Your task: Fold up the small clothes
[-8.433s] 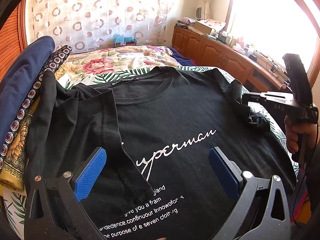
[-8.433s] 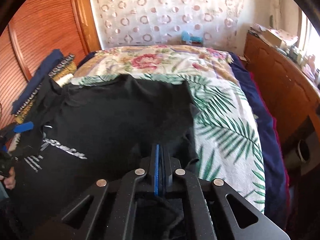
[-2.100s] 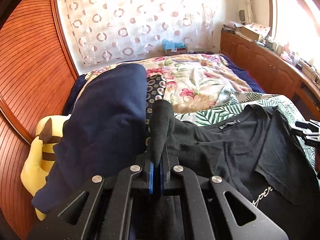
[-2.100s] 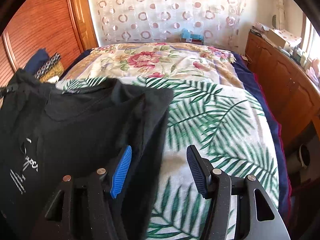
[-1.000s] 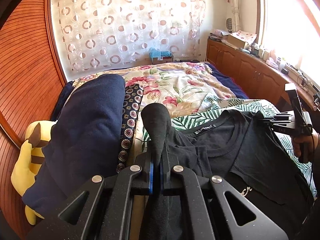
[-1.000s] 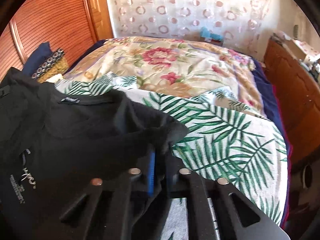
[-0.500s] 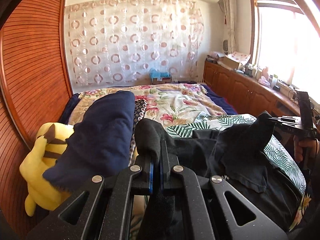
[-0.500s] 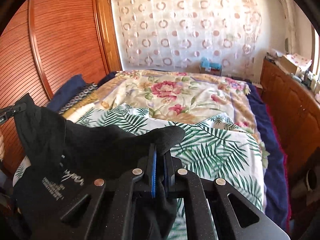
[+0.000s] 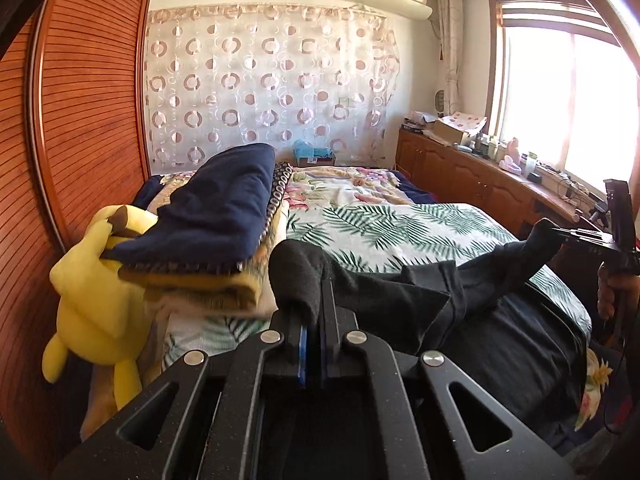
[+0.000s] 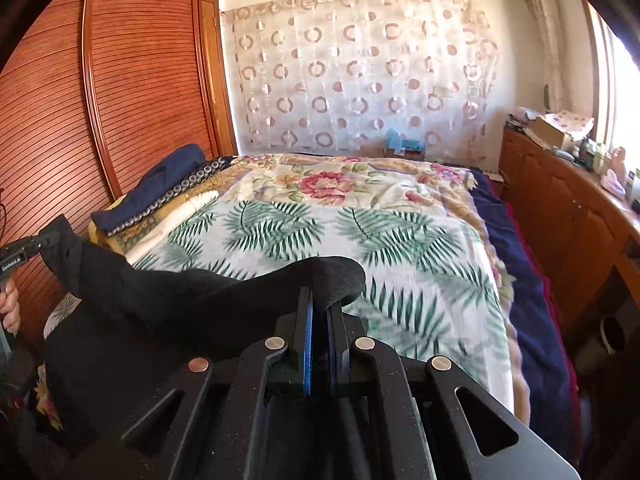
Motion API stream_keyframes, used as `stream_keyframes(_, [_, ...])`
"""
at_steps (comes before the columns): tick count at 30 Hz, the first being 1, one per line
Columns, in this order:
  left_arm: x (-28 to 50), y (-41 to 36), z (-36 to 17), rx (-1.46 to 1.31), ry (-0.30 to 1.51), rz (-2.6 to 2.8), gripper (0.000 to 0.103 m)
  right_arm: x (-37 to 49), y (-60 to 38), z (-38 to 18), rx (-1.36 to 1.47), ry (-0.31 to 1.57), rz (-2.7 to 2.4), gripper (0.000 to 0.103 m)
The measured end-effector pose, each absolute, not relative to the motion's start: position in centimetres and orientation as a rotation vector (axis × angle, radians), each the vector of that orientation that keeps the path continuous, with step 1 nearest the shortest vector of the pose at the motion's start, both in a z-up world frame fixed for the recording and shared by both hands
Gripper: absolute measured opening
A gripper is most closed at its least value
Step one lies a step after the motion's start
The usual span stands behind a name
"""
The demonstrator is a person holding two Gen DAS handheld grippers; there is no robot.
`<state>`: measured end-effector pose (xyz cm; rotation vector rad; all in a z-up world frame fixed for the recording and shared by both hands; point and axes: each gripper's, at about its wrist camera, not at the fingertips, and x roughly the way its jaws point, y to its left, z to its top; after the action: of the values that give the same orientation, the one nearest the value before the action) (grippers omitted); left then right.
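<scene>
A black T-shirt (image 9: pixel 400 300) hangs stretched between my two grippers over the near end of the bed. In the left wrist view my left gripper (image 9: pixel 314 320) is shut on a bunched fold of it that bulges above the blue pads. The right gripper (image 9: pixel 560 234) shows at the far right edge, a hand below it, pinching the other end. From the right wrist, the right gripper (image 10: pixel 320 308) is shut on a rounded fold of the T-shirt (image 10: pixel 160 292). The cloth runs left to the left gripper (image 10: pixel 44 240). The shirt's lower part drops out of sight below.
The bed (image 9: pixel 380 228) carries a palm-leaf sheet and a floral cover behind. A stack of folded textiles with a navy blanket (image 9: pixel 224 204) on top and a yellow plush toy (image 9: pixel 92 280) sit at its left. A slatted wooden wardrobe (image 10: pixel 140 100) stands left, a cluttered cabinet (image 10: pixel 568 200) right.
Both grippers have drawn back toward the near end of the bed with the shirt. It has come up off the palm-leaf sheet, which now shows bare ahead.
</scene>
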<state>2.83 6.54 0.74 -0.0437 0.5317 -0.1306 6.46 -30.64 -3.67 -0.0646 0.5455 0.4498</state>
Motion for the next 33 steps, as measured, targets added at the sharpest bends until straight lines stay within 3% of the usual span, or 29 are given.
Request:
stream_keyframes(12, [-4.0,6.7,-1.9,-0.053,0.581,-0.157,0.005,-6.0,-34.0,-3.5,-0.056,0.596,0.453,0.005])
stream_keyframes(20, [-4.9,6.7,-5.4,-0.064,0.67,-0.189,0.006,-8.5,-34.1,-5.1,-0.117,0.703,0.438,0.005])
stream_keyframes(23, [-5.2,6.8,-5.2,-0.058,0.66,-0.177,0.024,-8.4,-34.0,-4.9,-0.118,0.717,0.427,0.006])
stream_keyframes(25, [-5.5,7.0,-4.7,-0.055,0.641,-0.178,0.042,-8.8,-34.1,-4.1,-0.123,0.704,0.412,0.013])
stream_keyframes(27, [-5.7,7.1,-4.1,-0.054,0.623,-0.174,0.052,-8.8,-33.8,-3.2,-0.133,0.691,0.41,0.015])
stream_keyframes(29, [-5.7,7.4,-3.5,-0.06,0.612,-0.173,0.07,-9.0,-33.4,-2.6,-0.15,0.672,0.411,0.023])
stream_keyframes(30, [-5.7,7.5,-3.2,-0.061,0.602,-0.172,0.078,-9.4,-33.4,-2.0,-0.16,0.659,0.407,0.032])
stream_keyframes(31, [-5.5,7.6,-3.0,-0.062,0.596,-0.172,0.079,-9.6,-33.6,-2.0,-0.163,0.649,0.406,0.042])
stream_keyframes(33, [-5.0,7.7,-2.6,-0.064,0.587,-0.168,0.079,-10.0,-34.1,-1.3,-0.152,0.632,0.409,0.047])
